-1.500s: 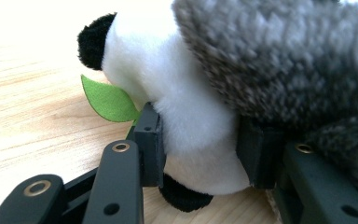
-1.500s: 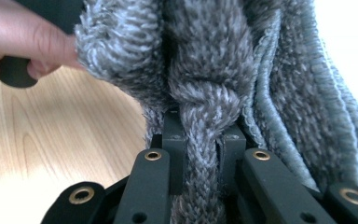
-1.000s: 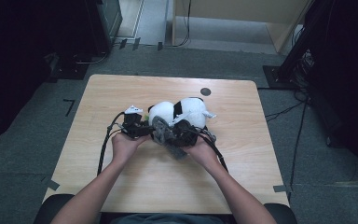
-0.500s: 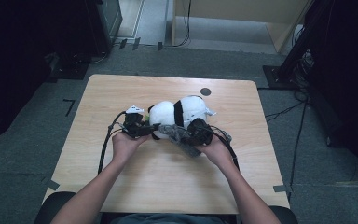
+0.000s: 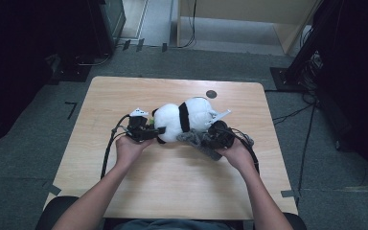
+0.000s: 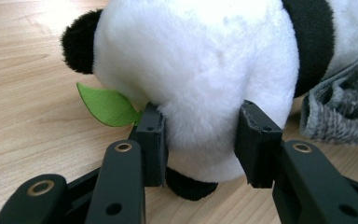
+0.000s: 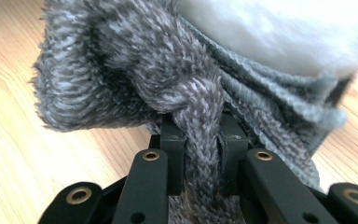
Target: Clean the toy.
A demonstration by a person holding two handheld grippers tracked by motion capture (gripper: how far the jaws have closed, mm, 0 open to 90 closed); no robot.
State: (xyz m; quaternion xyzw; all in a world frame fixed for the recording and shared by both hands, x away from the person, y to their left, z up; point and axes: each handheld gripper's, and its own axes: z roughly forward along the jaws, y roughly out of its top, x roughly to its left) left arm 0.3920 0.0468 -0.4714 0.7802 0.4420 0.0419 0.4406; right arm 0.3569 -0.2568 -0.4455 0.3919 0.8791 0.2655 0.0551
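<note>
Plainly, a plush panda (image 5: 179,120) lies on its side near the middle of the desk (image 5: 172,187), a pale wood-grain top with rounded corners and a small dark round disc (image 5: 211,94) near its far edge; the toy is soft and rounded, its pile short and dense, white over most of the body with a black band across it, a black ear at one end and a black foot tucked beneath; a flat green felt leaf (image 6: 106,104), pointed and smooth-edged, sticks out from under the white fur and rests on the wood. Left claw (image 6: 200,140), matte black with brass-ringed pivots, is clamped on the panda, its two square pads sunk into the white fluff on either side of a rounded bulge; in the high view it sits at the toy's left end (image 5: 141,128), held in the left hand (image 5: 129,147). Against the panda's other end lies a grey cloth (image 7: 135,70), thick, fuzzy and ribbed like a knit, mottled light and dark, bunched into folds with a thinner finer-ribbed layer under the white fur. Right claw (image 7: 203,154) is pinched tight on a twisted rope-like fold of that cloth, the jaws nearly together with the wad between them; seen from above it sits just right of the panda (image 5: 218,136), in the right hand (image 5: 237,154), black cables trailing from both tools across the desk.
</note>
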